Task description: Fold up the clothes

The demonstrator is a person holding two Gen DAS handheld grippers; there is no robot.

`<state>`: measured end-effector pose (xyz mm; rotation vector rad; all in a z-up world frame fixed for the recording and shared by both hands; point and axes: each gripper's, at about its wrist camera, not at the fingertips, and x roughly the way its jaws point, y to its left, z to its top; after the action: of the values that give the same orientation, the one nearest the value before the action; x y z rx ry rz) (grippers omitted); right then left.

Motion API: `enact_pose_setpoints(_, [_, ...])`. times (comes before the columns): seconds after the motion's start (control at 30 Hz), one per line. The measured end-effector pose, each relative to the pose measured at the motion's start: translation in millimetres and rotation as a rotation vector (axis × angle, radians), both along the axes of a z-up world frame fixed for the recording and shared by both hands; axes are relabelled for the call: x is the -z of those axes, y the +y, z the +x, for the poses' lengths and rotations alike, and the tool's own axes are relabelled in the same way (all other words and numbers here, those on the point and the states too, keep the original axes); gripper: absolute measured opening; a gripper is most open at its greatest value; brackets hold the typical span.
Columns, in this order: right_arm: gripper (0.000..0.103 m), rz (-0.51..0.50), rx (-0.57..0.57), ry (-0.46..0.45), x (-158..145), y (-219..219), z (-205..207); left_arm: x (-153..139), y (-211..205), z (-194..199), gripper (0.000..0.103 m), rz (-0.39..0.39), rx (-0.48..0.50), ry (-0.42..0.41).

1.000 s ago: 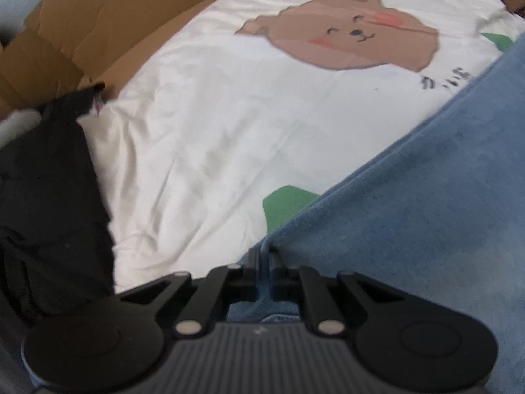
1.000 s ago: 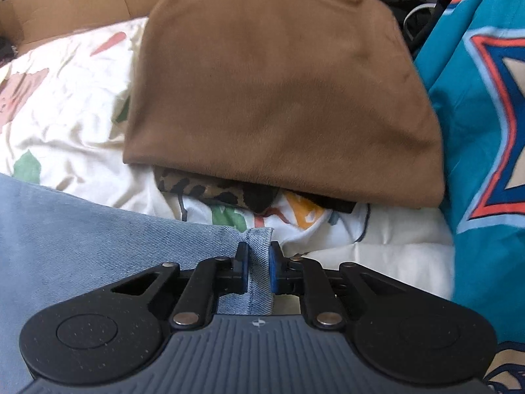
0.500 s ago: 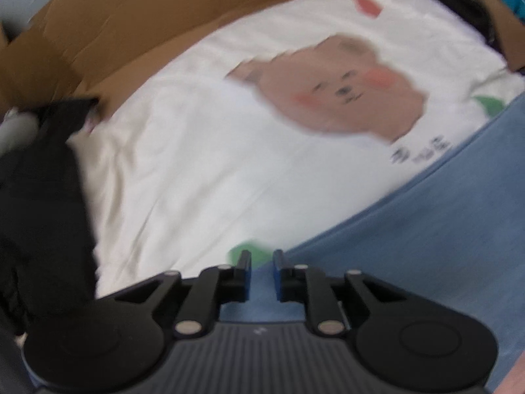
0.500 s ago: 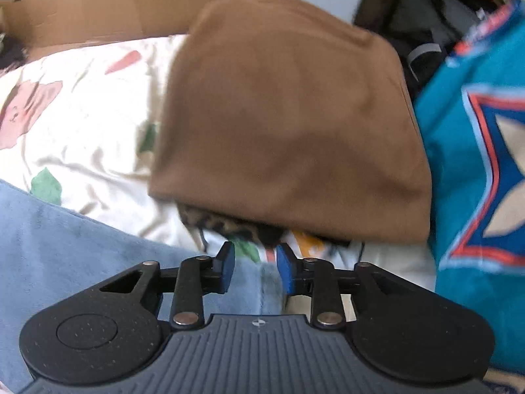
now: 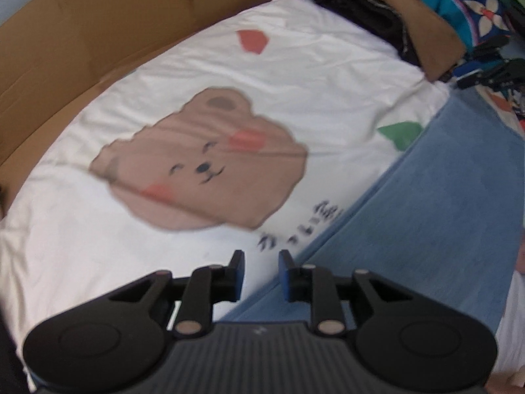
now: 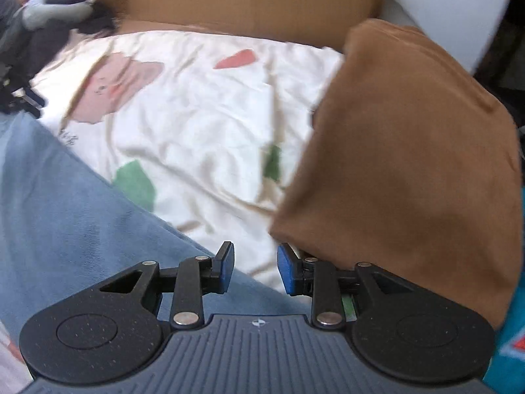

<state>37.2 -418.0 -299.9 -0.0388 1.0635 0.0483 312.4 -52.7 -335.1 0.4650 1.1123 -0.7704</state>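
A blue denim garment (image 5: 426, 213) lies flat across a white bear-print sheet (image 5: 98, 246); the right wrist view has it at the lower left (image 6: 65, 213). My left gripper (image 5: 261, 262) hovers over the garment's long edge. Its jaws are opening, with nothing between them. My right gripper (image 6: 256, 257) stands open above the other end of the denim, beside the corner of a folded brown garment (image 6: 410, 164). Its blue pads (image 6: 226, 264) hold nothing.
Cardboard (image 5: 82, 32) borders the sheet at the back and left. The brown garment tops a stack of dark clothes (image 5: 361, 10) at the far right. A teal patterned cloth (image 5: 459, 6) lies beyond it. Dark clothing (image 6: 49, 32) is heaped at the far left.
Both grippers were shut on the denim's edge a second ago. They have let go, opened and lifted away from it. The denim now lies flat.
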Motion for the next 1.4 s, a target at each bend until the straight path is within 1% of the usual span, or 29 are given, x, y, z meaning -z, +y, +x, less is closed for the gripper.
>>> enact_pose_setpoints(0.07, [0.036,0.01,-0.036,0.009,5.7,6.7,8.3,-0.8,-8.6,0.3,0.031,-0.048,0.002,0.026])
enact_pose_setpoints(0.13, [0.036,0.013,-0.083,0.006,7.6,15.8,13.8,1.5,-19.0,-2.4,0.035,-0.09,0.018,0.052])
enact_pose_setpoints(0.27, [0.036,0.034,-0.179,0.014,9.1,33.0,23.6,12.2,-38.0,-13.0,0.035,-0.12,0.082,0.083])
enact_pose_setpoints(0.33, [0.036,0.05,-0.222,0.012,9.1,39.9,28.1,19.6,-41.2,-17.1,0.035,-0.127,0.088,0.101])
enact_pose_setpoints(0.4, [0.036,0.06,-0.261,0.008,9.0,46.1,32.1,25.3,-43.1,-19.4,0.035,-0.123,0.1,0.12])
enact_pose_setpoints(0.5, [0.036,0.079,-0.312,0.011,10.3,53.2,38.4,31.5,-45.4,-21.5,0.034,-0.11,0.125,0.127])
enact_pose_setpoints(0.7, [0.036,0.107,-0.378,0.058,24.6,58.4,49.7,38.0,-49.2,-15.0,0.033,-0.095,0.136,0.146])
enact_pose_setpoints(0.8, [0.036,0.125,-0.422,0.081,30.2,61.1,51.1,37.7,-52.6,-12.4,0.033,-0.091,0.158,0.152])
enact_pose_setpoints(0.9, [0.036,0.121,-0.462,0.098,34.6,64.7,49.9,38.7,-54.9,-9.2,0.033,-0.085,0.181,0.161])
enact_pose_setpoints(1.03, [0.034,0.15,-0.471,0.114,33.8,61.8,52.9,39.1,-56.8,0.1,0.033,-0.08,0.186,0.177])
enact_pose_setpoints(1.17, [0.033,0.183,-0.492,0.123,32.1,61.0,56.8,42.0,-62.3,4.9,0.032,-0.09,0.224,0.21])
enact_pose_setpoints(1.23, [0.032,0.193,-0.504,0.126,32.8,61.9,59.1,42.5,-66.1,5.3,0.03,-0.097,0.234,0.208])
enact_pose_setpoints(1.33, [0.032,0.219,-0.522,0.129,36.9,67.2,66.7,43.5,-70.9,5.5,0.03,-0.117,0.242,0.22])
enact_pose_setpoints(1.4, [0.032,0.233,-0.541,0.125,40.0,72.7,72.6,45.4,-75.2,4.9,0.03,-0.116,0.256,0.222])
